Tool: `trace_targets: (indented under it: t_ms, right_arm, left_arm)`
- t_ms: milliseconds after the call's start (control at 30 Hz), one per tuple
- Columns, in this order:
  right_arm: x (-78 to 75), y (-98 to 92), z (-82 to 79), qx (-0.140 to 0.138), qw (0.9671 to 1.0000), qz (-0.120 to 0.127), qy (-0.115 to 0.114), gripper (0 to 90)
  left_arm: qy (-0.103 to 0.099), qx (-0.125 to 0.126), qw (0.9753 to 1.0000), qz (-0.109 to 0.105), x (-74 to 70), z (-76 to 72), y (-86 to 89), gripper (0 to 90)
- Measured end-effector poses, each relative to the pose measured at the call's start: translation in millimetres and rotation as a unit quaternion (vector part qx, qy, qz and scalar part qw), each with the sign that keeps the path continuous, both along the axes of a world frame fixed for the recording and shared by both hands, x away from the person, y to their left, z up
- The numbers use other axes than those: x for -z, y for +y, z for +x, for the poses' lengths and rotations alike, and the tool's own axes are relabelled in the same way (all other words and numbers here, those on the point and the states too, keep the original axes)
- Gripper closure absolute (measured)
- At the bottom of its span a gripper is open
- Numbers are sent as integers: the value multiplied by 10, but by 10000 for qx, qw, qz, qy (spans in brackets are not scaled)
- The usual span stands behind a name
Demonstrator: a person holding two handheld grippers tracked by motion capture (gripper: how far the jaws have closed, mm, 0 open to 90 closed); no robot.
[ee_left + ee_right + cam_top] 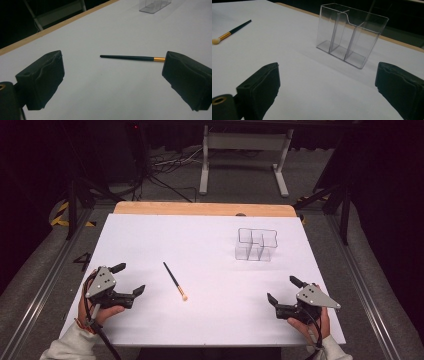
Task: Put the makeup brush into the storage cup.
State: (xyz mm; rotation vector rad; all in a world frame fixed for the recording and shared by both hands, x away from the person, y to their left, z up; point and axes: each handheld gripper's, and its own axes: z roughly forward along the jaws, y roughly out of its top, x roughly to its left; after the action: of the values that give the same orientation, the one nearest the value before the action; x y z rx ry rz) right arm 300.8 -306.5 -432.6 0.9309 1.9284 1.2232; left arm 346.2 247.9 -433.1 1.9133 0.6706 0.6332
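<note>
Both pairs of jaws stand wide apart and hold nothing. The left gripper (128,279) hovers low over the desk (210,320), just left of the makeup brush (174,280), which lies flat on the white surface with its pale tip toward the person. The right gripper (284,290) sits well right of the brush, near the clear acrylic organizer (255,244) standing upright beyond it.

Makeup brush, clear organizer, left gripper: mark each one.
makeup brush (173,277), high view, mid-handle
clear organizer (362,30), right gripper view, front wall of the right compartment
left gripper (131,279), high view, midway between the open jaws' tips
</note>
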Motion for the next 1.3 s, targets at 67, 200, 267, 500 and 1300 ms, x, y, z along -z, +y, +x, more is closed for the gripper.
trace_targets:
  t_ms: [67,200,267,500,1300]
  right_arm:
    - [4,-9,6,-6,10000,0,18,67]
    - [10,-28,24,-19,9999,65,87,68]
    - [7,-21,31,-25,10000,41,85,70]
    - [17,-19,58,-43,9999,61,149,73]
    - [8,7,58,-77,9998,55,183,80]
  left_arm:
    - [23,14,10000,12,6,3,-2,48]
    - [60,34,9998,195,31,-5,-20,52]
    - [116,84,9996,226,38,-10,-26,53]
    - [198,246,9987,396,33,-30,-61,58]
    - [387,254,9977,492,77,-6,-122,56]
